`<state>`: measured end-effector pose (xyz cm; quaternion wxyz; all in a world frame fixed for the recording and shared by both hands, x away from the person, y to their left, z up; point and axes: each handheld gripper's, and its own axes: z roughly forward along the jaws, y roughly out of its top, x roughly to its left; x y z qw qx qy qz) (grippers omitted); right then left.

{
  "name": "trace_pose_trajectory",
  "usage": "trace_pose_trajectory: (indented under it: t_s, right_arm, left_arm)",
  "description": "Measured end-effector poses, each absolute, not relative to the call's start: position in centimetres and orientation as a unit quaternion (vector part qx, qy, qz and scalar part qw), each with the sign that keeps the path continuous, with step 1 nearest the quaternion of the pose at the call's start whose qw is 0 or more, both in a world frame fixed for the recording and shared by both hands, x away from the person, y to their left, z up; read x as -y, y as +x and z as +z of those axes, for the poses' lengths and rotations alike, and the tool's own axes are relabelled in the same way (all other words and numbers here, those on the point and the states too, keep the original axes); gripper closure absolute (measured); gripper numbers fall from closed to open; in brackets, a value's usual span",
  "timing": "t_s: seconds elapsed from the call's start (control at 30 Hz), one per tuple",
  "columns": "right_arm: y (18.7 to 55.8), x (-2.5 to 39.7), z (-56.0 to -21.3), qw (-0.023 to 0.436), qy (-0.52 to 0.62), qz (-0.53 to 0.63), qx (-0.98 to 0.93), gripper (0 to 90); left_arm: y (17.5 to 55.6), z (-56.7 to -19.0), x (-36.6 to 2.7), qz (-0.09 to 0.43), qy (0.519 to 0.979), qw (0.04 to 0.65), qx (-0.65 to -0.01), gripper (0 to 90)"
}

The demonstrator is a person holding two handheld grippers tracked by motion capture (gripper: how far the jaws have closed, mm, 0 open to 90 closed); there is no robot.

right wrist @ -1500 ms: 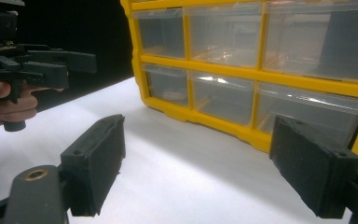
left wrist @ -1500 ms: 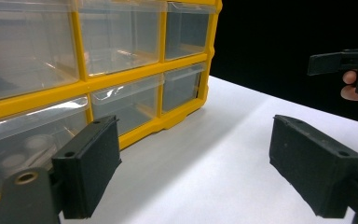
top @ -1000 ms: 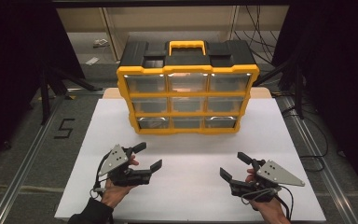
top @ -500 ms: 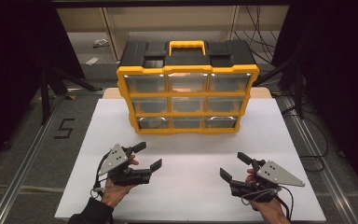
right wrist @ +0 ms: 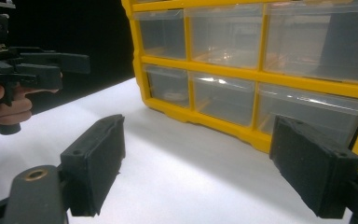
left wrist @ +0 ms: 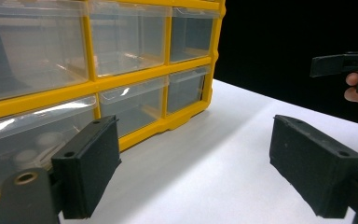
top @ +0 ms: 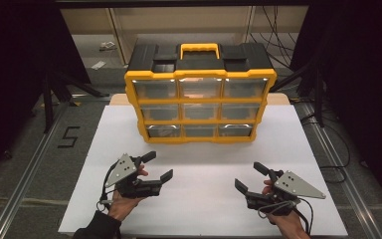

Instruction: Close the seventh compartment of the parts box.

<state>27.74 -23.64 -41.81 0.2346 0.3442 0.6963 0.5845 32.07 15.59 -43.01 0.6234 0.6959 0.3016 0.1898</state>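
A white table stands in a dark room, with grey floor, metal rails and a taped figure "5" on the floor to its left.

On the far half of the table, roughly centred, stands a yellow drawer organizer with a black top and a yellow carry handle. Its front faces the person and shows three rows of three clear plastic drawers. In the high view the bottom left drawer seems to hold some small pale items; the left gripper view shows round pale shapes behind that drawer's front, too blurred to identify. The other drawers look empty as far as can be told.

Both tools sit well short of the organizer, near the table's front edge and well apart from each other. The left tool is held in the person's left hand, its jaws spread wide and pointing toward the organizer's lower left, with nothing between them. The right tool is held in the right hand, its jaws likewise spread wide and gripping nothing, aimed toward the organizer's front. A cable trails from each tool toward the person.
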Motion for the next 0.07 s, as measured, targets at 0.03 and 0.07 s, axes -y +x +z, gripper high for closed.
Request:
trace_pose_trajectory:
  t_s: [0.03,0.07]
  right_arm:
    - [27.73,23.65,-41.79,0.235,0.344,0.584,-0.697,19.1]
    - [27.73,23.66,-41.8,0.235,0.344,0.584,-0.697,19.1]
  left_arm:
    - [32.1,-43.02,-15.6,0.19,0.696,0.623,-0.302,15.6]
    - [32.13,-43.02,-15.6,0.19,0.696,0.623,-0.302,15.6]
